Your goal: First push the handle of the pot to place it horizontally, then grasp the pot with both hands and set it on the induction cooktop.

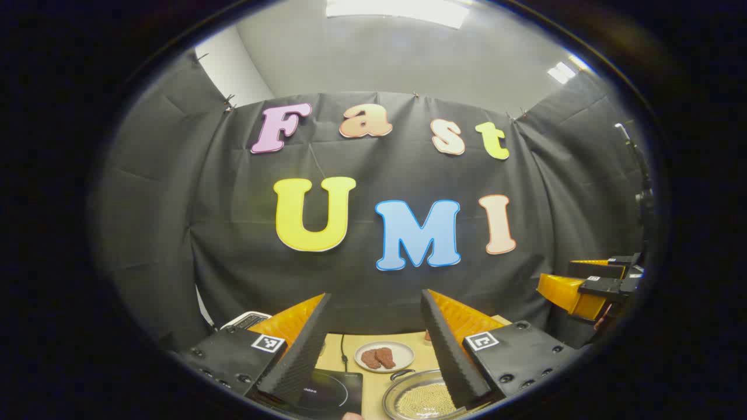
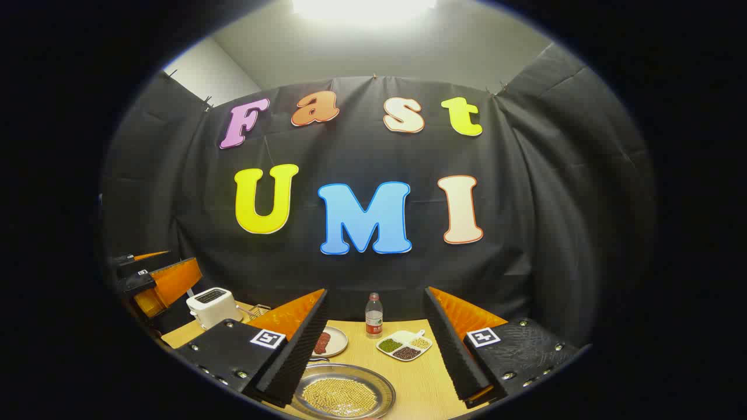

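The pot (image 1: 415,400) is a shallow silver pan full of small yellow grains, low on the wooden table, with a looped handle (image 1: 402,374) at its far rim. Left of it lies the black induction cooktop (image 1: 334,389). My left gripper (image 1: 375,294) hangs open above both, touching nothing. In the right gripper view the pot (image 2: 343,396) sits low between the fingers of my right gripper (image 2: 376,290), which is open and held clear above it. Each gripper also appears at the edge of the other's view: the right gripper (image 1: 586,284) and the left gripper (image 2: 156,279).
A white plate with brown meat slices (image 1: 384,356) lies behind the pot. Farther back stand a water bottle (image 2: 373,316) and a divided dish of beans (image 2: 405,345). A white toaster (image 2: 210,307) is at the table's left. The cloth wall closes the back.
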